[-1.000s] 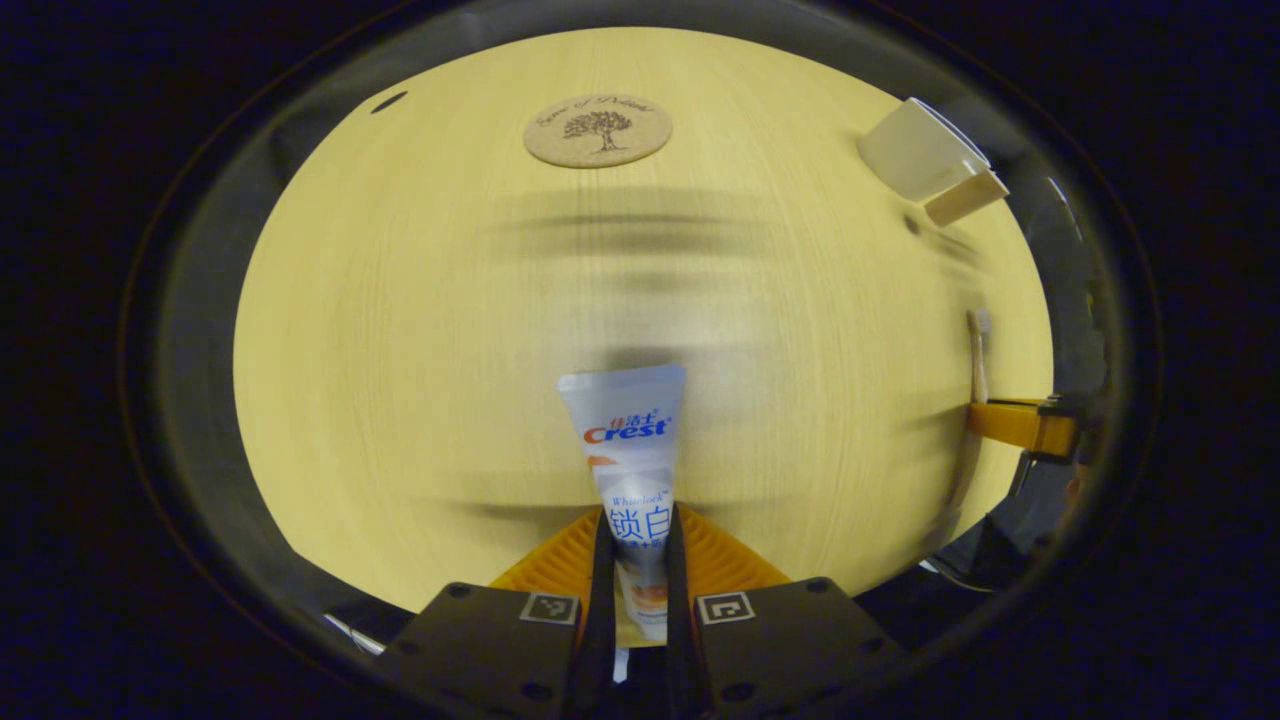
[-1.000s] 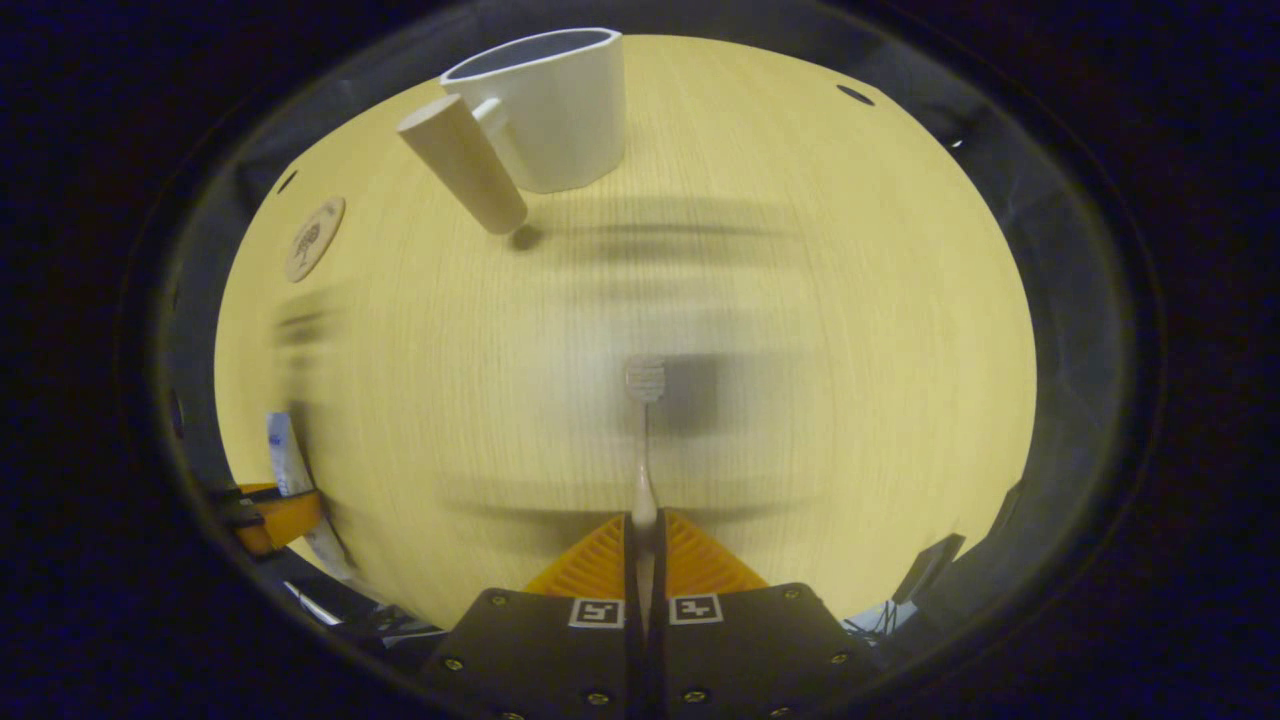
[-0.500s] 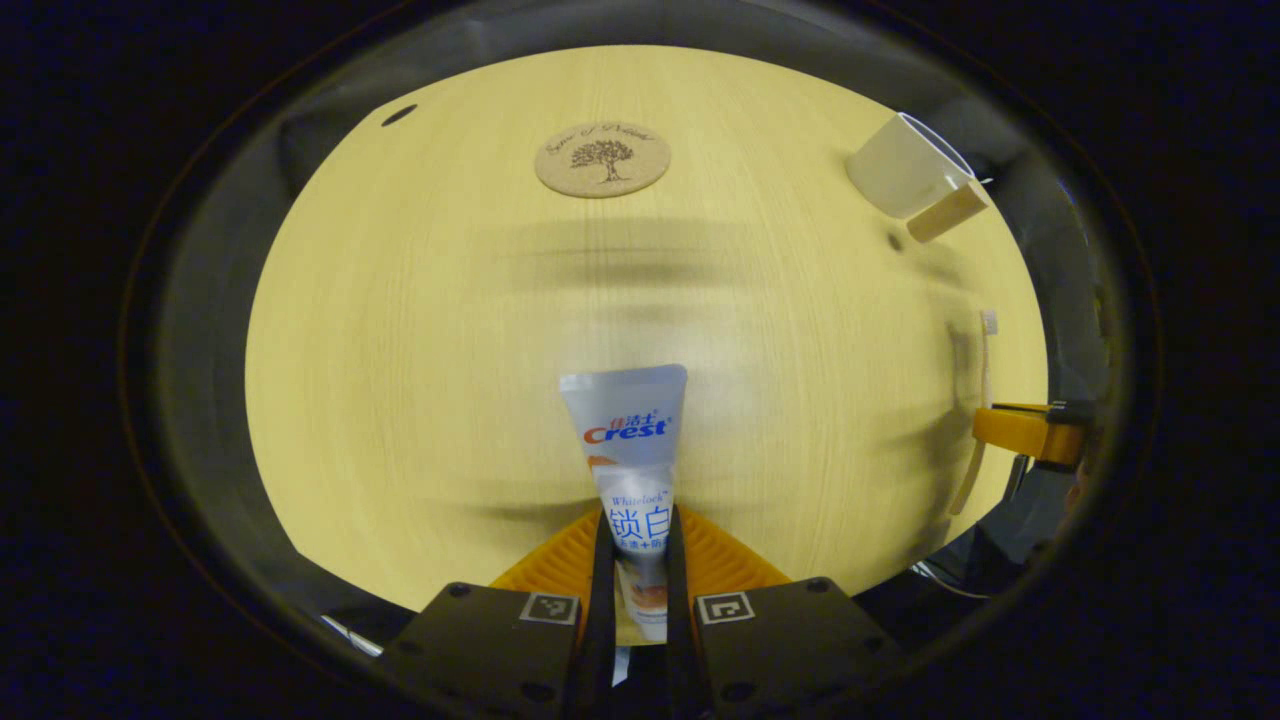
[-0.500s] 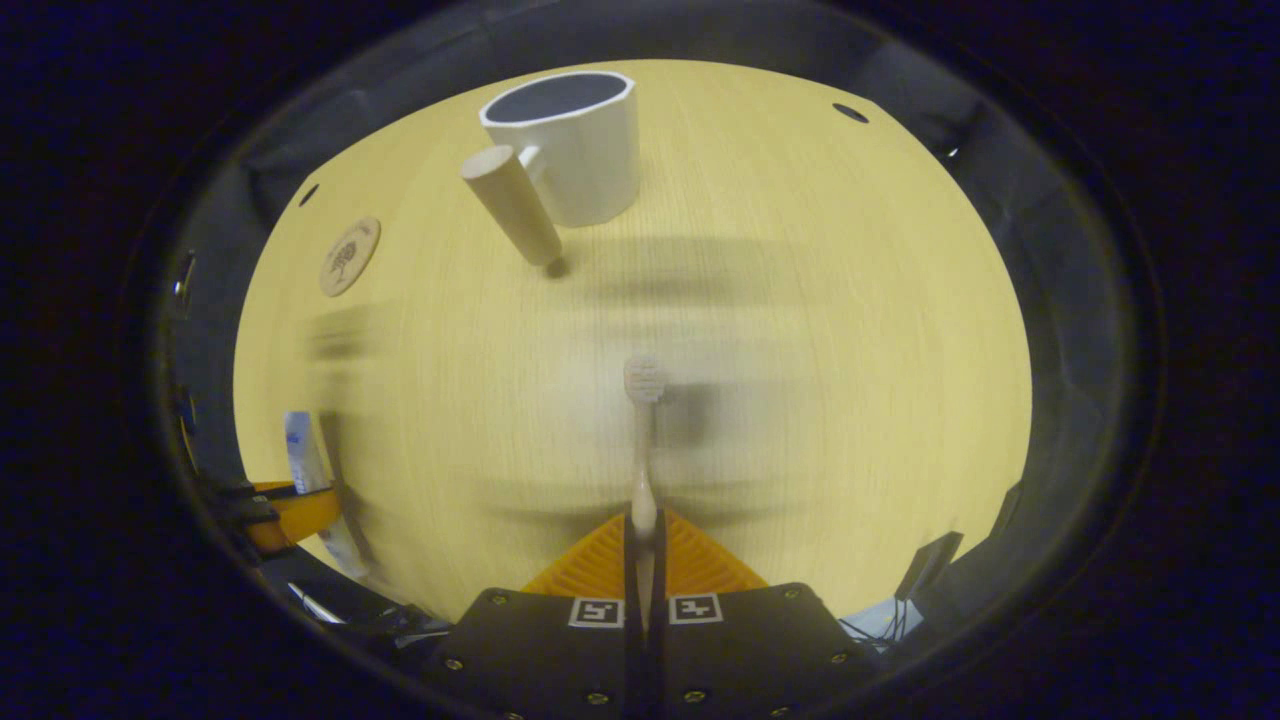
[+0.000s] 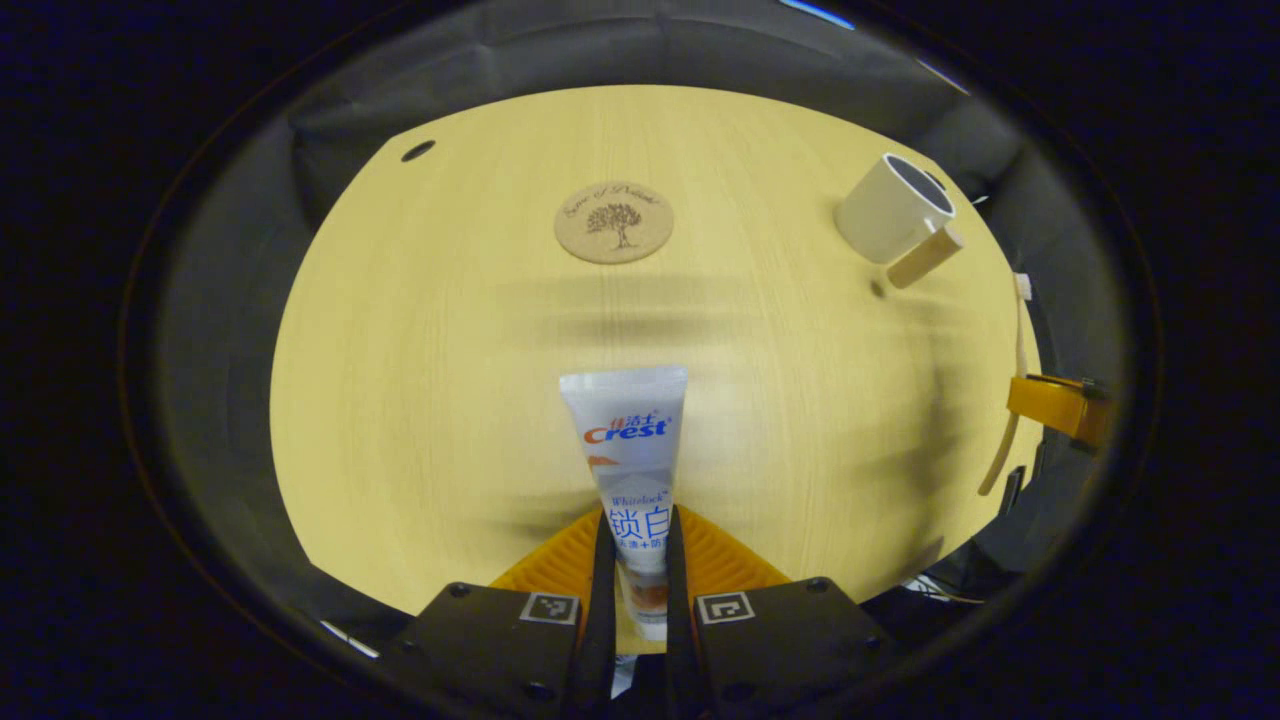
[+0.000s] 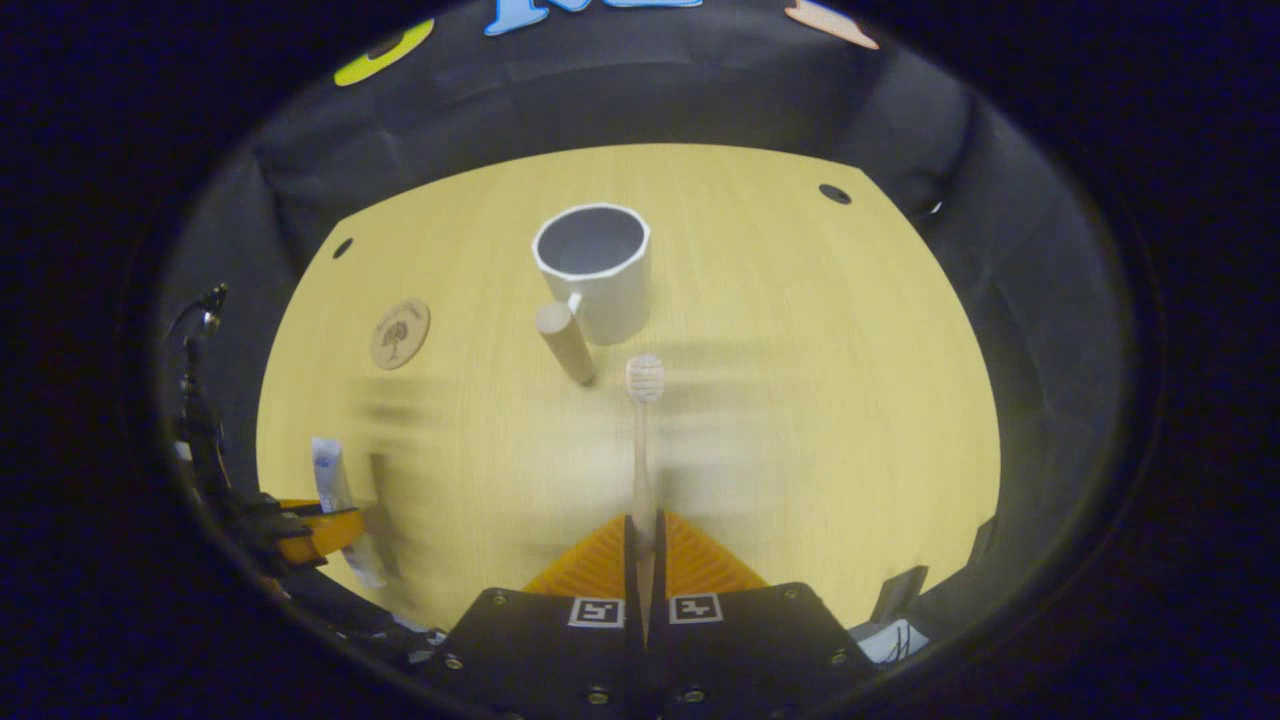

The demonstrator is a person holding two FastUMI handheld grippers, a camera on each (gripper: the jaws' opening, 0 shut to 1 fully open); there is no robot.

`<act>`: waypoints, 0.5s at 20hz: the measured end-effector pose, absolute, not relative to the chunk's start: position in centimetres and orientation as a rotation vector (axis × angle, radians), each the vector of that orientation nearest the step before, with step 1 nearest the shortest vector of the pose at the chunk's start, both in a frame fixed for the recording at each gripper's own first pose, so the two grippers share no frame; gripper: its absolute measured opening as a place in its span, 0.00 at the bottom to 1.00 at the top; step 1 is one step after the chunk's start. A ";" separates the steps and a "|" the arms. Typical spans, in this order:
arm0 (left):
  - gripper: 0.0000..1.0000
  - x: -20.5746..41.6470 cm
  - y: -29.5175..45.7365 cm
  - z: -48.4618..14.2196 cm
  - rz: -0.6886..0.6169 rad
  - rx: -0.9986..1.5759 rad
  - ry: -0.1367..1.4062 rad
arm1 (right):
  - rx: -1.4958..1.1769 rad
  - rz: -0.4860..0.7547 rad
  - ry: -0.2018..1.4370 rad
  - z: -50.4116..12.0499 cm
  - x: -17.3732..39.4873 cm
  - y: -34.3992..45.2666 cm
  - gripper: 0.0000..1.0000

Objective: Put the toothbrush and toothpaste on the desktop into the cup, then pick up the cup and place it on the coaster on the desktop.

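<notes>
We have both items off the bench now: the toothpaste [image 5: 628,450] is clamped between the fingers of the left gripper [image 5: 634,560], its flat tail pointing ahead, and the toothbrush [image 6: 642,450] is pinched by its handle in the right gripper [image 6: 641,560], bristle head forward. Compared with 1 second ago, both cameras sit higher and farther back: the cup [image 6: 594,270] has gone from large at the top edge of the right gripper view to smaller and nearer the middle, its open mouth now plainly visible, and the brush head lines up just below it. We read that as the lift being done and the carry toward the cup under way; neither item is in the cup yet, and the cup is well apart from the coaster [image 5: 613,208], which lies bare.

The cup stands upright with its wooden handle [image 6: 565,342] sticking out toward us. The bench [image 5: 420,380] is pale wood grain with small dark holes near its far corners. Around it hangs black cloth, and some cables show at the near edge
</notes>
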State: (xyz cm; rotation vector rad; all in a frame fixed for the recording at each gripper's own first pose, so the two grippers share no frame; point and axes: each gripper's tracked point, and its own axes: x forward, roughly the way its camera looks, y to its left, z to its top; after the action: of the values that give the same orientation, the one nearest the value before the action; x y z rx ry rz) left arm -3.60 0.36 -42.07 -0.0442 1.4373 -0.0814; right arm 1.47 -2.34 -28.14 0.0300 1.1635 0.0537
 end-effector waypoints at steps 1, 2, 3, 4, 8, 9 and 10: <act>0.29 -3.2 0.3 -41.7 -0.080 -0.049 1.424 | 0.031 0.057 1.129 -27.2 2.2 -2.2 0.01; 0.30 -2.9 0.2 -41.4 -0.077 -0.053 1.412 | 0.035 0.061 1.095 -26.2 3.0 -2.1 0.02; 0.30 -2.6 0.2 -41.0 -0.074 -0.056 1.399 | 0.038 0.064 1.061 -25.1 3.8 -1.9 0.02; 0.29 -2.3 0.2 -40.6 -0.071 -0.058 1.386 | 0.041 0.068 1.023 -24.0 4.8 -1.8 0.02; 0.27 -1.0 0.3 -39.3 -0.063 -0.070 1.334 | 0.020 0.074 0.855 -20.1 8.6 -1.4 0.02; 0.27 -0.7 0.3 -39.1 -0.062 -0.073 1.324 | 0.013 0.073 0.819 -19.5 9.5 -1.5 0.01; 0.29 -0.5 0.4 -38.9 -0.063 -0.074 1.315 | 0.013 0.072 0.793 -19.0 10.4 -1.5 0.02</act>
State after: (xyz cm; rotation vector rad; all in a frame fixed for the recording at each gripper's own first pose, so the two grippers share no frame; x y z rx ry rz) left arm -0.50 0.36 -38.85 -0.0739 1.3147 -0.0628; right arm 10.43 -1.51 -19.04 0.0126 0.7926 0.0719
